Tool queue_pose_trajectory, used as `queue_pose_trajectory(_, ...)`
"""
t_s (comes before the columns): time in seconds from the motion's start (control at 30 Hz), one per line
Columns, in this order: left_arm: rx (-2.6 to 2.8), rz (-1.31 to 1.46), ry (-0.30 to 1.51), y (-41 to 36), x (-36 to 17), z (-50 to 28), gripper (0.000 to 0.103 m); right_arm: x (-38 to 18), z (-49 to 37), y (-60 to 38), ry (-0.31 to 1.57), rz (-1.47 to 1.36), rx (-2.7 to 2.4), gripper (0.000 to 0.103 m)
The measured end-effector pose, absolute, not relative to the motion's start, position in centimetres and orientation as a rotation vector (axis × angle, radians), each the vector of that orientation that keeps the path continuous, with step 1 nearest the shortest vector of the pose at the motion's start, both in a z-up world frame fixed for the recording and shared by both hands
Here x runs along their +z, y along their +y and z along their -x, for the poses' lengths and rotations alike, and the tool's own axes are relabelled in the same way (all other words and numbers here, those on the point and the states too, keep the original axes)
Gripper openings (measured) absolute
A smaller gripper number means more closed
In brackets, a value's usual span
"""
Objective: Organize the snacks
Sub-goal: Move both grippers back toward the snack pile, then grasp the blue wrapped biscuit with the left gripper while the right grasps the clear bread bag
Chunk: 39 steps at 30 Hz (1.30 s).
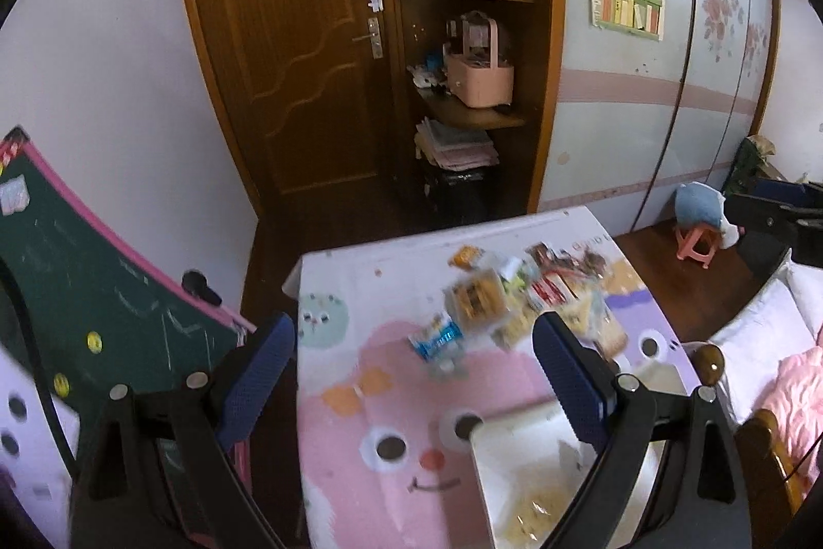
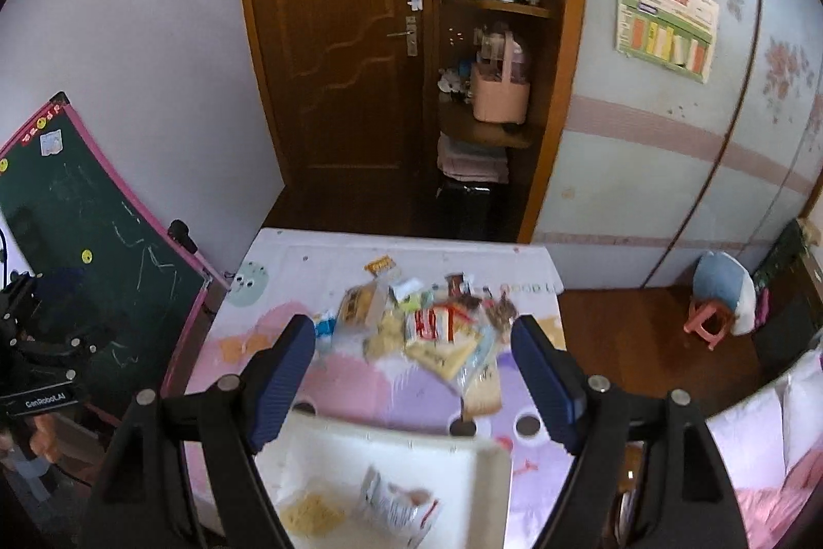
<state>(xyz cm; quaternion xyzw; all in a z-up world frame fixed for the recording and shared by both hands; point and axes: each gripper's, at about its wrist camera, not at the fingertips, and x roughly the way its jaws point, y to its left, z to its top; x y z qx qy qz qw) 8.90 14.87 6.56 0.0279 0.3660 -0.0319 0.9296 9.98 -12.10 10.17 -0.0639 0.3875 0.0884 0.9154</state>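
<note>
Snack packets (image 2: 427,328) in crinkly plastic lie heaped ahead of the empty, wide-open right gripper (image 2: 414,374), beyond the white rectangular plastic tray (image 2: 478,461) beneath it.

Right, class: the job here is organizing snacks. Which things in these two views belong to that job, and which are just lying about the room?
Belong to the job:
- pile of snack packets
- white tray, already holding two packets
- blue packet lying apart from the pile
- left gripper and right gripper, both open and empty

Just lying about:
- chalkboard
- pink basket
- pink stool
- wall poster
</note>
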Motion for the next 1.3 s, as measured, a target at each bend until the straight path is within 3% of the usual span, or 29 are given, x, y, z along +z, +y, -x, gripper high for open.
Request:
queue_pose_trajectory(0.23, -0.085, -0.126, 0.830, 14.3, 2.8, -17.0, 0.094, 7.0, -19.3, -11.3, 0.894, 0.096, 0.261, 0.079)
queue_pose_trajectory(0.67, -0.222, -0.210, 1.161, 13.7, -18.0, -28.8, 0.094, -12.7, -34.1, -7.1, 1.257, -0.034, 0.361, 0.077)
queue_pose_trajectory(0.8, -0.293, -0.231, 1.225, 13.0, -22.5, -30.1, 0.094, -17.5, -35.6, -6.5, 1.344, -0.063, 0.367, 0.070)
queue_pose_trajectory(1.07, -0.362, -0.265, 1.249, 11.8, -26.2, -31.3, 0.094, -23.2, -37.4, -5.1, 1.410, -0.082, 0.409, 0.068)
queue_pose_trajectory(1.2, -0.365, -0.244, 1.264, 11.4, -27.2, -32.8, 0.094, -24.6, -38.1, -4.9, 1.427, -0.130, 0.470, 0.054)
queue_pose_trajectory(1.3, -0.366, -0.223, 1.296, 11.3, -28.4, -33.7, 0.085, -25.0, -38.2, -5.1, 1.433, -0.179, 0.507, 0.049)
